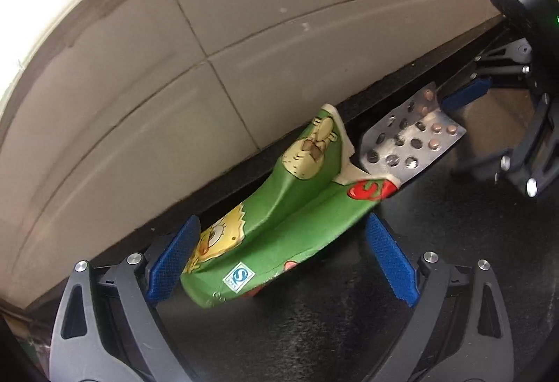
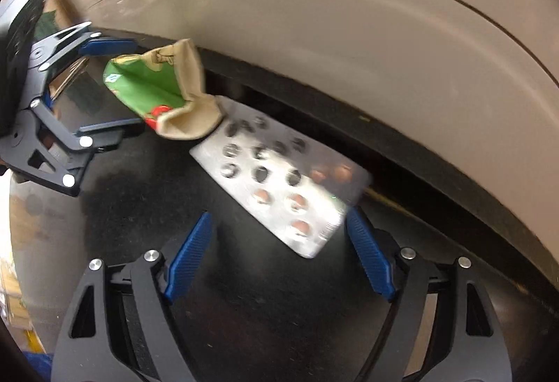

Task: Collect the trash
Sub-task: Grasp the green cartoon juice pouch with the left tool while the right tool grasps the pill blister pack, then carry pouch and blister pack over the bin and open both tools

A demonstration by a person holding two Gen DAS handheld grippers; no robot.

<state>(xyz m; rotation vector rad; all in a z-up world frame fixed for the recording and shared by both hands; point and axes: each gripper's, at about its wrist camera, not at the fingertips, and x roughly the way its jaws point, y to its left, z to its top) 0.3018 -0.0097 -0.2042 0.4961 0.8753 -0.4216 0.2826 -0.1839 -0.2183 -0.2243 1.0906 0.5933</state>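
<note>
Still, both hand-held grippers gape, left point(image 1: 279, 256) astride carton point(image 1: 279, 224), right point(image 2: 279, 256) astride pill sheet point(image 2: 279, 186); touching pieces may drag each other w/ either lift

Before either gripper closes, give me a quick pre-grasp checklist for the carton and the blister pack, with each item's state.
1. Left gripper open: ok, fingers spread wide.
2. Carton between the left fingers: ok, its green body sits in the gap; contact with the pads cannot be told.
3. Right gripper open: ok.
4. Blister pack between the right fingers: partly ok, its near corner reaches in beside the right-hand finger, off centre.
5. Carton and pack apart: not ok, the carton's open end overlaps the pack's far edge.
6. Grippers clear of each other: ok, they come from opposite ends of the counter.
</note>
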